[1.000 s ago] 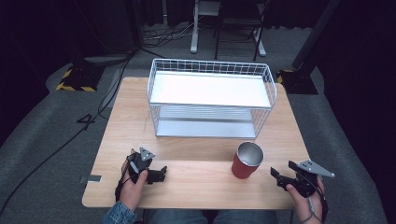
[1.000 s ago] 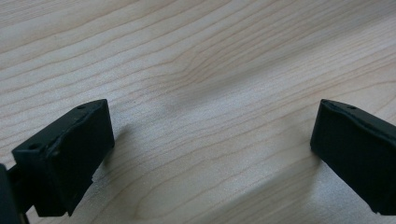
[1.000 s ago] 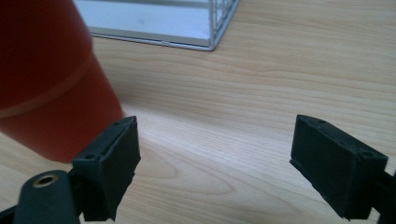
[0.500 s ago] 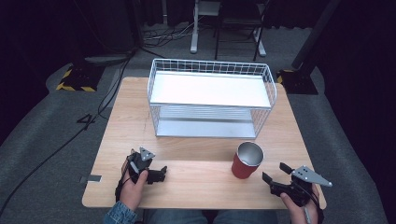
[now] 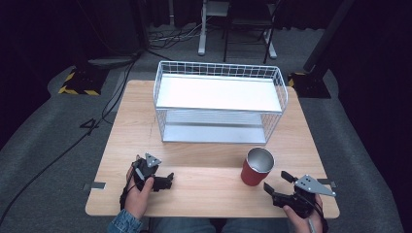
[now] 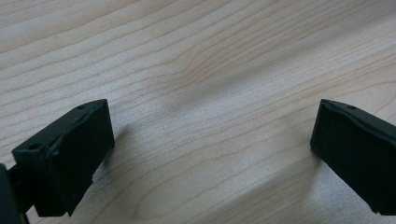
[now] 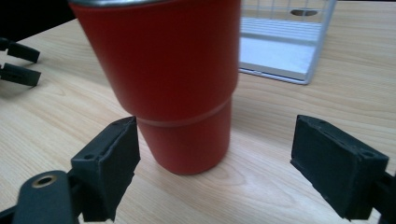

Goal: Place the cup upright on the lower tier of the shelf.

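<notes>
Progress is early: right gripper [image 5: 277,185], jaws wide, sits near the red cup [image 5: 255,167] at its 5 o'clock, nothing grasped; left gripper [image 5: 167,180] rests wide on the table [image 5: 204,160].

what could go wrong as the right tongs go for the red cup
The right tongs are open, but the red cup sits left of centre between the jaws, so the left jaw could hit first and push or tip it. The cup is tall and tapers to a narrow base, so a nudge may topple it. The wire rack stands close behind, so a shoved cup might bump it.
</notes>
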Demonstrator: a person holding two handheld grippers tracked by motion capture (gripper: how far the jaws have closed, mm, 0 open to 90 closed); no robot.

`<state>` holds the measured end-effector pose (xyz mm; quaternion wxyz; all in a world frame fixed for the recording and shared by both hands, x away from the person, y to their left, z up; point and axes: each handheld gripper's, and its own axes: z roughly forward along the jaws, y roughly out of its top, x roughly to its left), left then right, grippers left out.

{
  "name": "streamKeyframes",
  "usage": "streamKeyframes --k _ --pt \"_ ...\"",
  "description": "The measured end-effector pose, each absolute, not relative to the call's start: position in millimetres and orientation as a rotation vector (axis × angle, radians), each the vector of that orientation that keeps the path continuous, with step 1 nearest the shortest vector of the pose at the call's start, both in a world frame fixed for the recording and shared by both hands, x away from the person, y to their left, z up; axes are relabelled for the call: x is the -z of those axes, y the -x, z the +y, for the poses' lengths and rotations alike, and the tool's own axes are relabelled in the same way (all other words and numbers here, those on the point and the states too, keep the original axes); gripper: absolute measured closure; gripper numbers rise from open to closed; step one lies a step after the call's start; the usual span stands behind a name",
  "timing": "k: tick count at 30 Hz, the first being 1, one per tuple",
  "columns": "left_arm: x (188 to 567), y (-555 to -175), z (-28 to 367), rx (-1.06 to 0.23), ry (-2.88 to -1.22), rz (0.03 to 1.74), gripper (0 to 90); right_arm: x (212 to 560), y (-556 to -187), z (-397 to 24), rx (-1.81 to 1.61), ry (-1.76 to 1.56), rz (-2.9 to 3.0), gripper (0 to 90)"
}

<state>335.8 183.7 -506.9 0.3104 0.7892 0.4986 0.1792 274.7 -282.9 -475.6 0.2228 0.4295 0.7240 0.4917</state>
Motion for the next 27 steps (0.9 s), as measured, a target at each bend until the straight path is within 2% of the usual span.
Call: streamKeyframes --k 27 --pt "507 -336 184 -0.473 -2.084 1.317 0.0 500 -309 -238 -1.325 -1.175 2.068 15.3"
